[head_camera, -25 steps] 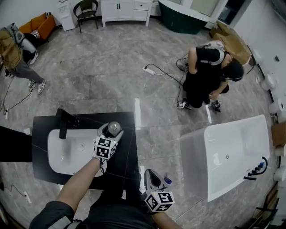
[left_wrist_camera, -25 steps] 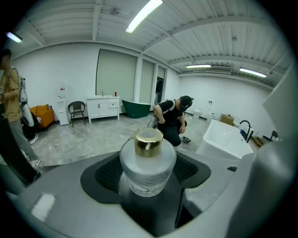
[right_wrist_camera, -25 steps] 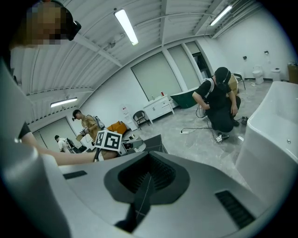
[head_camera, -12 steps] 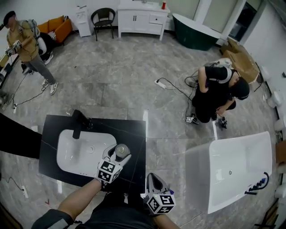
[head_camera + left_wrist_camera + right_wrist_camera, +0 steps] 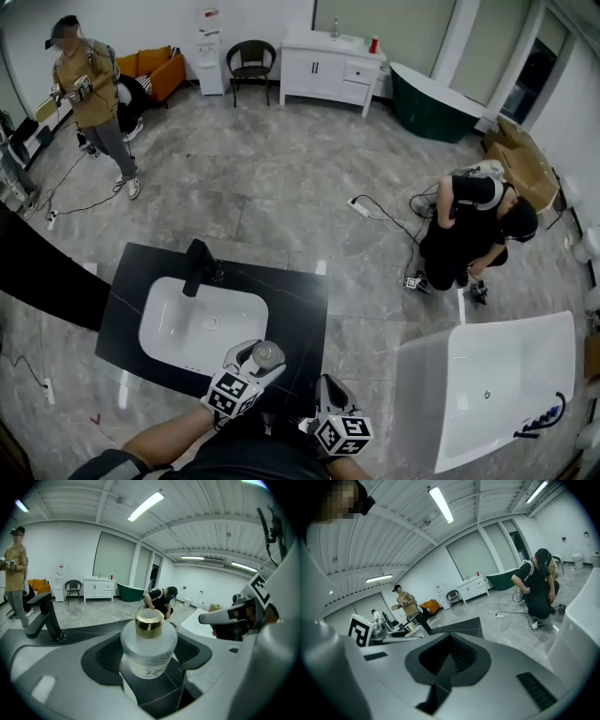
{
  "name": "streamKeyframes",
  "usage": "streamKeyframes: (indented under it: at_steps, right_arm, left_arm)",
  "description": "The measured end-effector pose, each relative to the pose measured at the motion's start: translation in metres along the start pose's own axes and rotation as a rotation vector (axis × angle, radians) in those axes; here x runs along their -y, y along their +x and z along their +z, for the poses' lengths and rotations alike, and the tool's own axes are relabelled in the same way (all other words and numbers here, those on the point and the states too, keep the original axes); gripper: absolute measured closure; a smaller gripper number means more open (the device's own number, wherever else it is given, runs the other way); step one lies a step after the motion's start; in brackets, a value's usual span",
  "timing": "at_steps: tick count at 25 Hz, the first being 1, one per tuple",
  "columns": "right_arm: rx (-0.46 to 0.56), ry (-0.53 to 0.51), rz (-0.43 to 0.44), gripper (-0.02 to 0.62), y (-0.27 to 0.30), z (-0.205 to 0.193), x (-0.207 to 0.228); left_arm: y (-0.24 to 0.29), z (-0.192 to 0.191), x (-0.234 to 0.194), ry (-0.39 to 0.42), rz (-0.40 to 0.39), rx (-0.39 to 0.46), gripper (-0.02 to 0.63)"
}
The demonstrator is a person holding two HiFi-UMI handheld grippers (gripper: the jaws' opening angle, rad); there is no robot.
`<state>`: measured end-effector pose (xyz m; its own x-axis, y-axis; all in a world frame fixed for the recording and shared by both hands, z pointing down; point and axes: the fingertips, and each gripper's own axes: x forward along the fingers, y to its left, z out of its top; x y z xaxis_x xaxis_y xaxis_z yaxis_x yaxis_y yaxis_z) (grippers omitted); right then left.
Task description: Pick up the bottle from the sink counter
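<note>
On the far left one person stands on the floor. Next comes the one black counter, with one white sink and one black tap. At the near edge of the counter, the left tool squeezes the one bottle between its two jaws. The bottle is frosted with a gold cap and stands straight up. So the grab is done. It looks a little bit lifted, with dark counter showing under it, but I cannot tell for sure that it is off the top. What is left, I think, is to bring it well up and away. The right tool is just beside the left one, off the counter's edge. Its jaws are pressed together and hold nothing. Farther right one more person crouches on the floor, and one white bathtub is at the far right.
</note>
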<state>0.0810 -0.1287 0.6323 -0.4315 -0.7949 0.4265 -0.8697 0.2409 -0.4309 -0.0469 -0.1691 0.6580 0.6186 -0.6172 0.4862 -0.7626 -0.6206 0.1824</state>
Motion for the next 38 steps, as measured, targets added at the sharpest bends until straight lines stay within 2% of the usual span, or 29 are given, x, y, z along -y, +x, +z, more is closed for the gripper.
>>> streamKeyframes:
  at_steps: [6, 14, 19, 27, 38]
  right_arm:
    - [0.012, -0.019, 0.018, 0.600, 0.000, 0.007, -0.011]
    - [0.035, -0.044, 0.051, 0.600, 0.003, 0.020, -0.030]
    - [0.067, -0.060, 0.060, 0.600, 0.001, 0.031, -0.038]
    - [0.137, -0.101, 0.063, 0.600, -0.012, 0.057, -0.051]
    - [0.198, -0.154, 0.044, 0.600, -0.024, 0.071, -0.050]
  left_arm:
    - [-0.033, 0.013, 0.006, 0.012, 0.015, 0.036, 0.275]
    - [-0.064, 0.022, -0.003, -0.030, 0.058, 0.052, 0.275]
    - [-0.077, 0.037, 0.001, -0.011, 0.055, 0.081, 0.275]
    - [-0.085, 0.053, 0.017, 0.014, 0.036, 0.114, 0.275]
    - [-0.080, 0.058, 0.025, 0.039, 0.015, 0.108, 0.275]
